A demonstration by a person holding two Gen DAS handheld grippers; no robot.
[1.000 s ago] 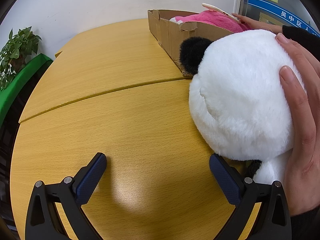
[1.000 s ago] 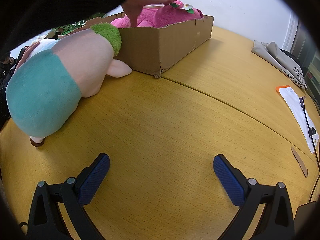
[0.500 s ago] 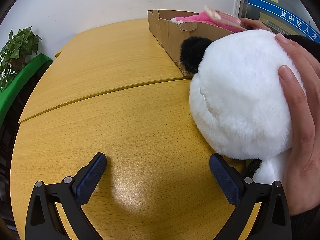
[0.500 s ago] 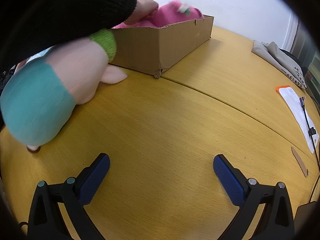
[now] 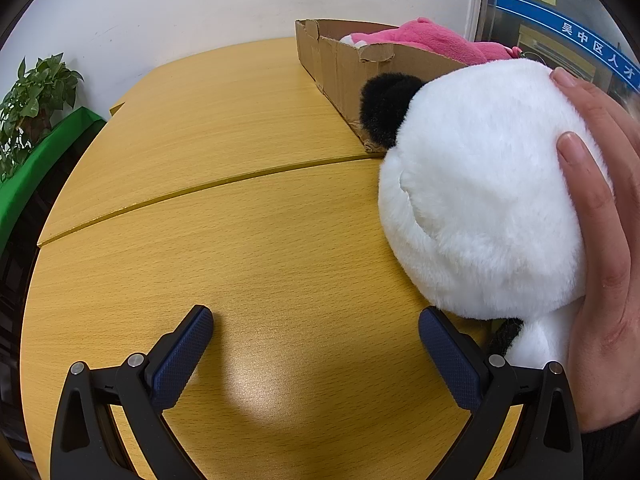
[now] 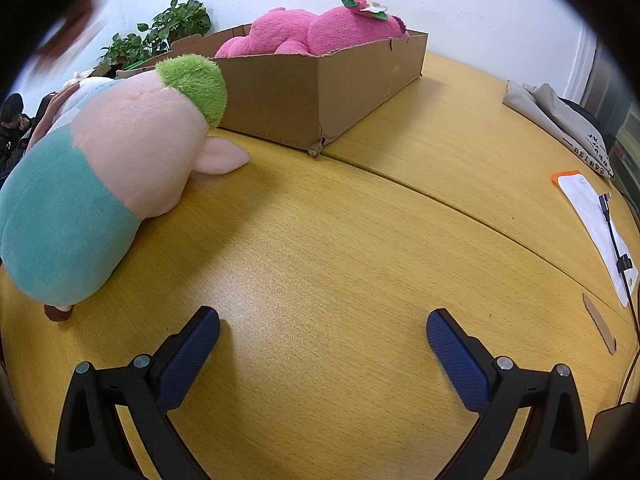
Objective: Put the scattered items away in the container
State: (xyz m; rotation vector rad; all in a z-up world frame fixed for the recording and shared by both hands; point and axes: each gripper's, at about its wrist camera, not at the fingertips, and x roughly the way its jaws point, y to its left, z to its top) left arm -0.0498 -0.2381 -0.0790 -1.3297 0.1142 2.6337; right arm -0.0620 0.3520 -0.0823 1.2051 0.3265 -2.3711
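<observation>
A white plush panda with a black ear rests on the wooden table at the right of the left wrist view, and a person's hand presses on its far side. Behind it stands a cardboard box holding a pink plush. My left gripper is open over bare table, its right finger just short of the panda. In the right wrist view a pink, teal and green plush lies left of the box with the pink plush inside. My right gripper is open, nothing between its fingers.
Potted plants stand off the table's left side. A folded cloth bag, a white sheet with an orange edge and a cable lie at the right of the table. A seam crosses the tabletop.
The arm and hand that reached over the box onto the pink plush have withdrawn, leaving the plush in the box. Both grippers stayed still and open.
</observation>
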